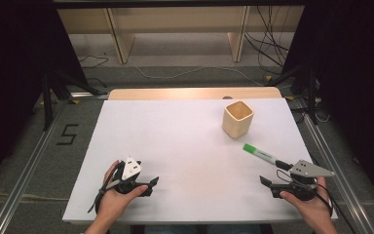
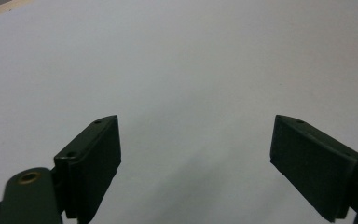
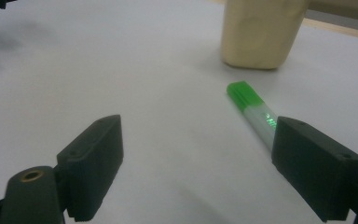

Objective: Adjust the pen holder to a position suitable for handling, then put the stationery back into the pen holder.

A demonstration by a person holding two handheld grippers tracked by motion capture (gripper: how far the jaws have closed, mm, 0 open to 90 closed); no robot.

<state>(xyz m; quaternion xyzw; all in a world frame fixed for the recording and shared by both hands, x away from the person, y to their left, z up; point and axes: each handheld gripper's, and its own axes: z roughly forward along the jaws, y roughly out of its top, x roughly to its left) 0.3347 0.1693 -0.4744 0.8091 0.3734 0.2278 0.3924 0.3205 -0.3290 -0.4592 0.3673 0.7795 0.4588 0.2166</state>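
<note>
Both tools, left tool (image 1: 152, 184) and right tool (image 1: 264, 181), rest wide open and empty on the white tabletop (image 1: 175, 141); likely next, the right must close on the green marker (image 1: 260, 154) near the cup (image 1: 237, 118).

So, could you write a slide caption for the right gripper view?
Open right gripper near a green marker lying before a beige cup.

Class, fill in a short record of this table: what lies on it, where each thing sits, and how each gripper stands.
surface: white table
marker: green cap, lying flat, near right side
cup: beige, upright, beyond the marker
left gripper: jaws open, nothing between them
right gripper: jaws open, close to the marker, not gripping it
</note>
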